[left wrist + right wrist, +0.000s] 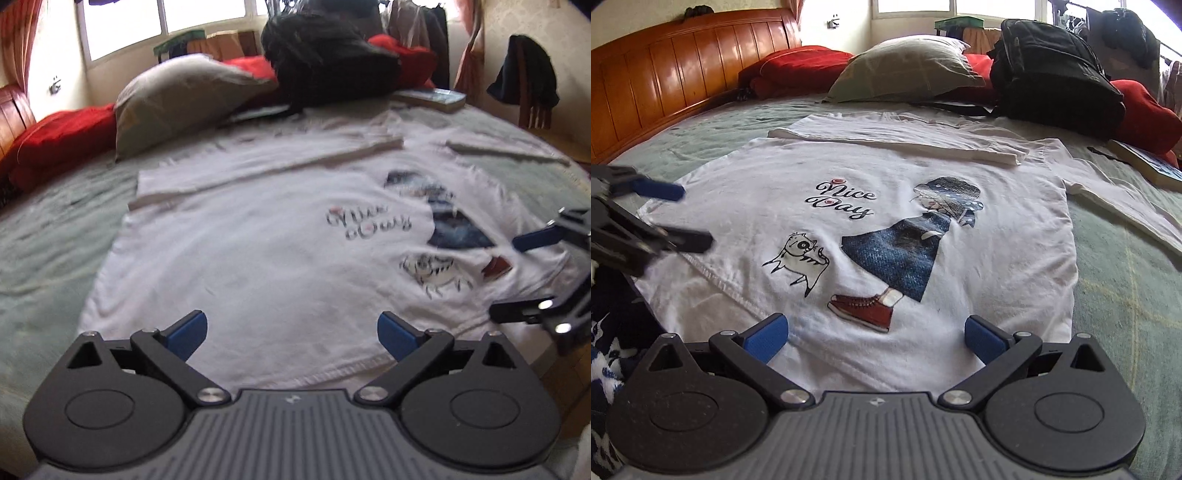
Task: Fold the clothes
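White cotton T-shirt with a "Nice Day" print [871, 206] spread flat, print up, on the green bed cover [1126, 288]. One sleeve [905, 138] apparently folded across the far edge; body folds still left. Left claw [291, 334] and right claw [875, 338] spread wide, empty, above the near hem.

White T-shirt [886, 206] — flat (print up)

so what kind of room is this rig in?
A bedroom in a home, most likely. The white T-shirt lies spread on a bed with a green cover and a wooden headboard; pillows and a black backpack sit at the far side, under a window.
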The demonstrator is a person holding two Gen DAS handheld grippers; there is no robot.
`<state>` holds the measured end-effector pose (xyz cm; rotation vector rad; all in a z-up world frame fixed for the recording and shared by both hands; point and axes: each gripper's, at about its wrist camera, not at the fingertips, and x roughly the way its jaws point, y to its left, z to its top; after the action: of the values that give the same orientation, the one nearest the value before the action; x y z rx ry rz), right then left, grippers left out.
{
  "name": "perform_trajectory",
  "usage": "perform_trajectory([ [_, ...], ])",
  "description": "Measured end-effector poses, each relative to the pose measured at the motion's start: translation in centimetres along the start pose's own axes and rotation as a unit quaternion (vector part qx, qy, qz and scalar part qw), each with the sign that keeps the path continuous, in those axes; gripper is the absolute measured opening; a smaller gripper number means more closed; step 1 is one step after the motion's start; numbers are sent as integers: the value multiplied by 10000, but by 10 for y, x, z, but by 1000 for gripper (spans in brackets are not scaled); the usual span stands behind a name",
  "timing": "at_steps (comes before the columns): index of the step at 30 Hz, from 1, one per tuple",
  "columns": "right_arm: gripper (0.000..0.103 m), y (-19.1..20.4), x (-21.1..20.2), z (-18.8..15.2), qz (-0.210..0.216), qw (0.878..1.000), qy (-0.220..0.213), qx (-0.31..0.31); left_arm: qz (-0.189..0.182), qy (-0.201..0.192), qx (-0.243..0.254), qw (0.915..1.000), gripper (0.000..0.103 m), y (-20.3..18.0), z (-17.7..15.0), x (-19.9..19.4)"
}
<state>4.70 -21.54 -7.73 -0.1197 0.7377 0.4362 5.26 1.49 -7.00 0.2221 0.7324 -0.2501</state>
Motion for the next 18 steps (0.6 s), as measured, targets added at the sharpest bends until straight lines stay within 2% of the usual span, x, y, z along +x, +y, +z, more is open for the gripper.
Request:
perform_trajectory([
  [2, 103, 0, -4, -6, 22, 10000, -25, -90, 139, -23, -212, 9997, 99, -5, -9, 1],
  [5, 103, 1, -14, -10, 19, 9998, 7, -204, 273, 18, -586, 9979, 99, -5, -7, -8],
  [10, 103, -4, -23, 10, 517, 9980, -346, 109, 455, -199, -27, 9988, 99, -21, 15, -23],
  [12, 103, -5, -15, 13, 512, 9981, -268, 231, 461, -241, 24, 9986, 99, -24, 22, -24],
  [14, 103, -8, -7, 5, 551, 9978, -62, 370, 441, -278, 23, 9986, 99, -27, 27, -25],
  [18, 103, -3, -21, -20, 495, 9986, -176, -66, 355, -158, -114, 9992, 99, -32, 19, -14],
])
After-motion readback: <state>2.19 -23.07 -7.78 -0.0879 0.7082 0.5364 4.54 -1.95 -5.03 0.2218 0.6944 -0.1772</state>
